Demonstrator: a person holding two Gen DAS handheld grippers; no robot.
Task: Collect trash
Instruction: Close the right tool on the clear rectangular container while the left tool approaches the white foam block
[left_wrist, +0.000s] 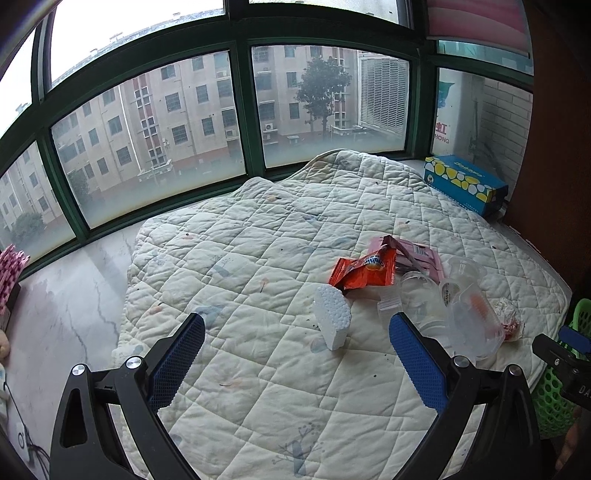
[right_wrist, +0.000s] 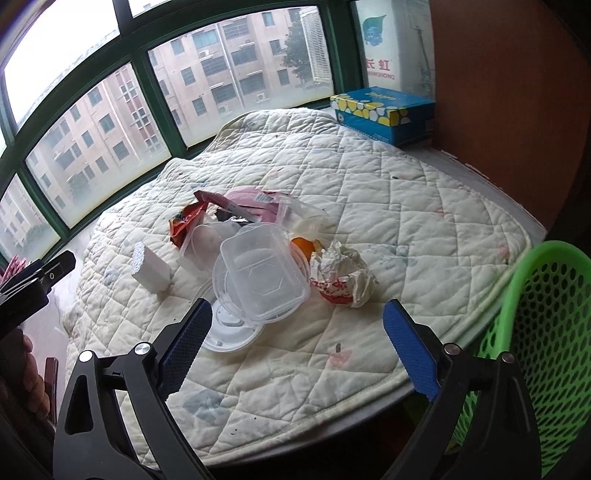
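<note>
A pile of trash lies on a white quilted pad (left_wrist: 258, 258) (right_wrist: 406, 206). It holds a white foam block (left_wrist: 331, 317) (right_wrist: 151, 269), an orange snack wrapper (left_wrist: 364, 271) (right_wrist: 183, 223), a pink wrapper (left_wrist: 417, 253) (right_wrist: 251, 199), clear plastic containers (left_wrist: 469, 314) (right_wrist: 264, 278), a round lid (right_wrist: 229, 332) and a crumpled white-and-red paper (right_wrist: 345, 278) (left_wrist: 509, 321). My left gripper (left_wrist: 297, 334) is open and empty, just short of the foam block. My right gripper (right_wrist: 297, 321) is open and empty, in front of the clear container.
A green mesh basket (right_wrist: 546, 332) (left_wrist: 554, 398) stands at the pad's right edge. A blue tissue box (left_wrist: 465, 184) (right_wrist: 384, 114) sits at the far right by the window. A marble sill (left_wrist: 74, 302) lies left of the pad. A brown panel (right_wrist: 498, 92) stands on the right.
</note>
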